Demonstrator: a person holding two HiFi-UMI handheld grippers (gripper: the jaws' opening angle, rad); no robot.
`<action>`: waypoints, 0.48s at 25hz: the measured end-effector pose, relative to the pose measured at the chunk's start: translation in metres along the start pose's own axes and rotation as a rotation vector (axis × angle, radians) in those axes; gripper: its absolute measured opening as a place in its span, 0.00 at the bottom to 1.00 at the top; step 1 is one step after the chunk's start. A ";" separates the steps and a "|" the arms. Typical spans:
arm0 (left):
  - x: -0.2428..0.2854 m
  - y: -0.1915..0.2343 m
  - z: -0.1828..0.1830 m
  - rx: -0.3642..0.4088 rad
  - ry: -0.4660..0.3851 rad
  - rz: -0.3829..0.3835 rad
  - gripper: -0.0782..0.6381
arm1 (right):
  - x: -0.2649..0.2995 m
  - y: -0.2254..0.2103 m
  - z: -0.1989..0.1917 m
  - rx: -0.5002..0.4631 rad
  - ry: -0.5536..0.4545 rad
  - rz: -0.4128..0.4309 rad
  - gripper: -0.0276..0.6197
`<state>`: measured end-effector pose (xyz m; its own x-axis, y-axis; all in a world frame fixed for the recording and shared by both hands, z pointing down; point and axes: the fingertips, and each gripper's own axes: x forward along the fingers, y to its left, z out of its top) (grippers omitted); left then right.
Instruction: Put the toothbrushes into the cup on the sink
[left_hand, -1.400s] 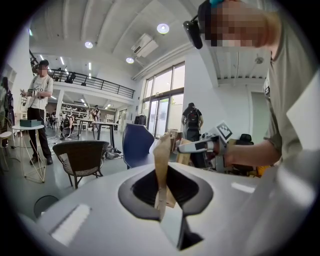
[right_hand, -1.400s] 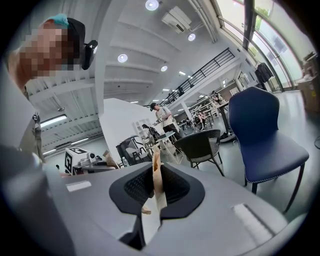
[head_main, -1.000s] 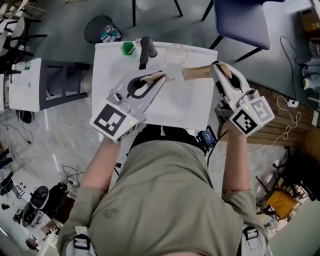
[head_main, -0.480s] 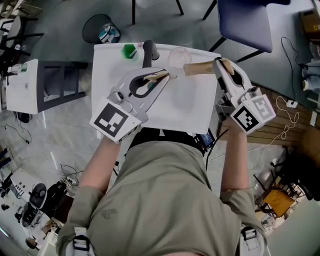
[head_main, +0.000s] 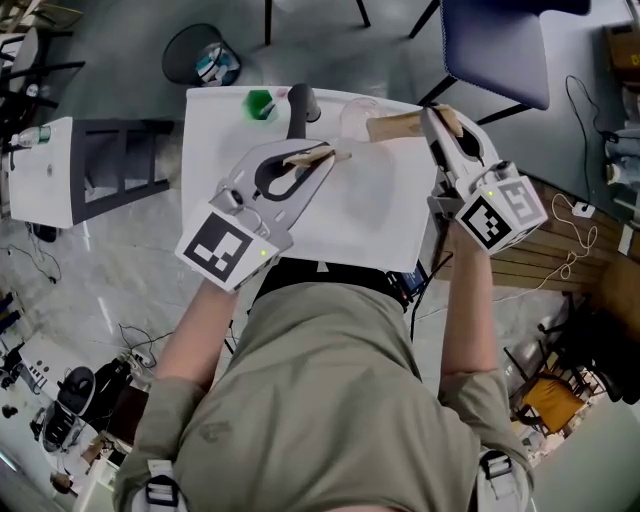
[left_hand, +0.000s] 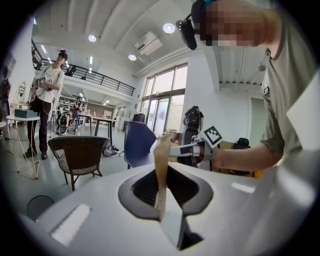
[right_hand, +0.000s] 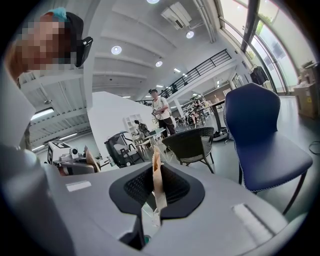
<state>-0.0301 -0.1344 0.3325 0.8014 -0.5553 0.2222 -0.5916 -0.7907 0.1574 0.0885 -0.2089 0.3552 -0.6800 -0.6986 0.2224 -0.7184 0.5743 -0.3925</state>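
On the white sink top (head_main: 370, 215) a clear cup (head_main: 352, 108) stands at the far edge, right of the black faucet (head_main: 297, 105). My left gripper (head_main: 325, 155) is shut on a toothbrush in a tan paper wrapper (head_main: 308, 157), held just this side of the faucet. In the left gripper view that wrapper (left_hand: 161, 165) sticks up between the closed jaws of the left gripper (left_hand: 161, 202). My right gripper (head_main: 435, 118) is shut on a second wrapped toothbrush (head_main: 395, 124), whose free end reaches the cup. The right gripper (right_hand: 154, 202) shows it (right_hand: 157, 182) pinched upright.
A green object (head_main: 260, 102) lies left of the faucet. A blue chair (head_main: 497, 45) stands beyond the sink at the right, a black bin (head_main: 197, 57) at the far left, and a white side table (head_main: 45, 170) to the left. Cables trail on the floor at the right.
Both grippers have shifted slightly away from me, toward the far edge. The right gripper's toothbrush has moved closer to the cup. Both grips are unchanged.
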 end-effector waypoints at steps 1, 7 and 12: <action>0.000 0.000 -0.002 -0.003 0.002 0.001 0.16 | 0.003 -0.002 -0.002 0.001 0.001 0.000 0.10; -0.001 -0.006 -0.003 -0.009 0.011 0.009 0.16 | 0.006 -0.012 -0.010 -0.006 0.005 0.004 0.10; -0.002 -0.006 -0.007 -0.017 0.017 0.010 0.16 | 0.016 -0.015 -0.019 -0.033 0.034 -0.009 0.10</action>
<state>-0.0283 -0.1268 0.3377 0.7941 -0.5584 0.2400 -0.6008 -0.7809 0.1710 0.0858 -0.2201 0.3816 -0.6779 -0.6890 0.2562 -0.7283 0.5823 -0.3612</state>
